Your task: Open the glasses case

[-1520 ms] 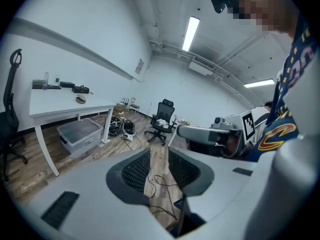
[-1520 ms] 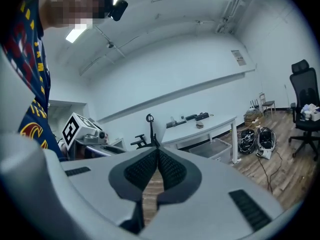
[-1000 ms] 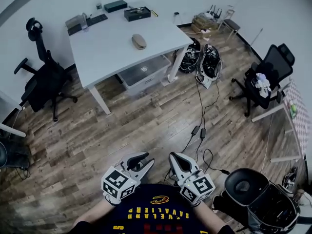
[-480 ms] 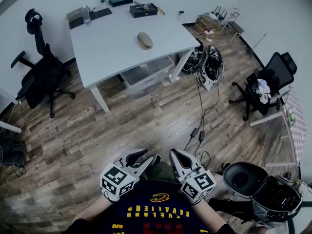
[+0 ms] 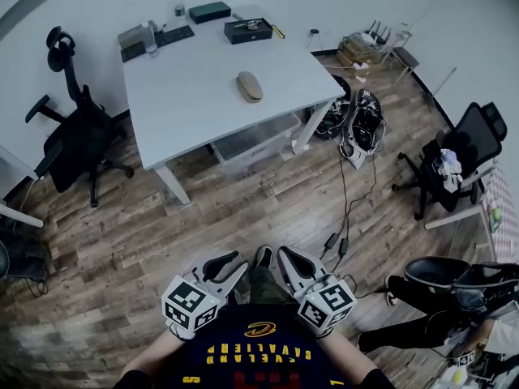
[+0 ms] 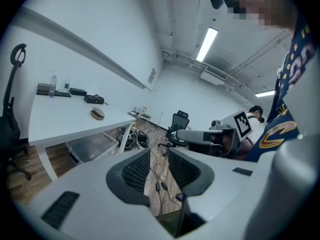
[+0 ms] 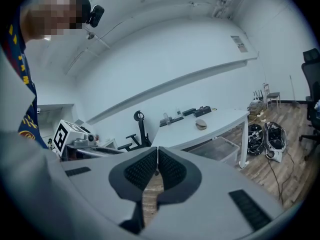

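The room has a brown wooden floor (image 5: pixel 243 209) and white walls. A big white table (image 5: pixel 195 96) stands at the far side. One black office chair (image 5: pixel 77 136) is at the left. Another office chair (image 5: pixel 474 140) is at the right with some cloth things on its seat.

A big black case (image 5: pixel 434 270) stands open on the floor at the near right. I cannot tell what is in it. A clear plastic bin (image 5: pixel 258 138) sits under the table, and what is inside is too hard to see. Two open bags (image 5: pixel 361 124) lie on the floor just right of the table, full of dark stuff.

The left gripper (image 5: pixel 233 266) is near the person's body. Its jaws are a little apart and nothing is between them. The right gripper (image 5: pixel 285 256) is beside it, with its jaws pressed together on nothing.

A black box (image 5: pixel 248 30) with no lid sits at the far edge of the table, with small things in it. The glasses case (image 5: pixel 249 86) lies closed on the table, right of the middle, far from both grippers.
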`<move>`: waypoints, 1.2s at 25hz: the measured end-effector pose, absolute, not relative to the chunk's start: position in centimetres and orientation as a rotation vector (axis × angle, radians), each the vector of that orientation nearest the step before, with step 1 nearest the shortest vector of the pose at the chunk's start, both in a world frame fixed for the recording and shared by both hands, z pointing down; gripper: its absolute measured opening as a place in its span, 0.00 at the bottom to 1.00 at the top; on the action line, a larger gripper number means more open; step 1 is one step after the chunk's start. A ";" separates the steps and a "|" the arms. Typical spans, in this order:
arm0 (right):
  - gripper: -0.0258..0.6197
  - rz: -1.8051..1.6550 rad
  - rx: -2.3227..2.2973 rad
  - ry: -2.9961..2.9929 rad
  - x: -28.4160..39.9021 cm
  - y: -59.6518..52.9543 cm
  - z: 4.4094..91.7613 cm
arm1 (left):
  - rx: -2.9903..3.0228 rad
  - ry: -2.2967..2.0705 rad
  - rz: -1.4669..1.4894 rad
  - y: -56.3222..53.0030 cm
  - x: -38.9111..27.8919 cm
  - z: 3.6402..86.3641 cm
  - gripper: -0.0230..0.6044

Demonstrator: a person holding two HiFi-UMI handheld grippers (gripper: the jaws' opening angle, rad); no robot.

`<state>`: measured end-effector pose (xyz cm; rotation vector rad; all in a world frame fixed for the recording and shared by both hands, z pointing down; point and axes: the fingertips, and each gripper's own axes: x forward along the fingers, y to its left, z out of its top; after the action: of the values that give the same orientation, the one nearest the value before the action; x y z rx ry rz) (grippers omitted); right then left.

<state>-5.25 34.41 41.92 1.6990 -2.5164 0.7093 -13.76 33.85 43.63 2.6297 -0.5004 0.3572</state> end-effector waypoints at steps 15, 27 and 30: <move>0.07 0.746 1.614 -2.591 5.2 23.1 41.8 | 2.600 -0.577 0.410 23.3 -2.9 43.4 0.23; 0.07 0.770 1.563 -2.628 10.2 18.9 41.8 | 2.570 -0.641 0.424 19.6 2.0 43.2 0.23; 0.07 0.786 1.544 -2.631 10.3 18.1 42.1 | 2.560 -0.644 0.428 18.9 2.4 43.4 0.23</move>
<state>10.35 18.11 42.14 1.5435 -2.6308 0.7860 2.45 18.92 43.35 2.5605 -0.6440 0.4278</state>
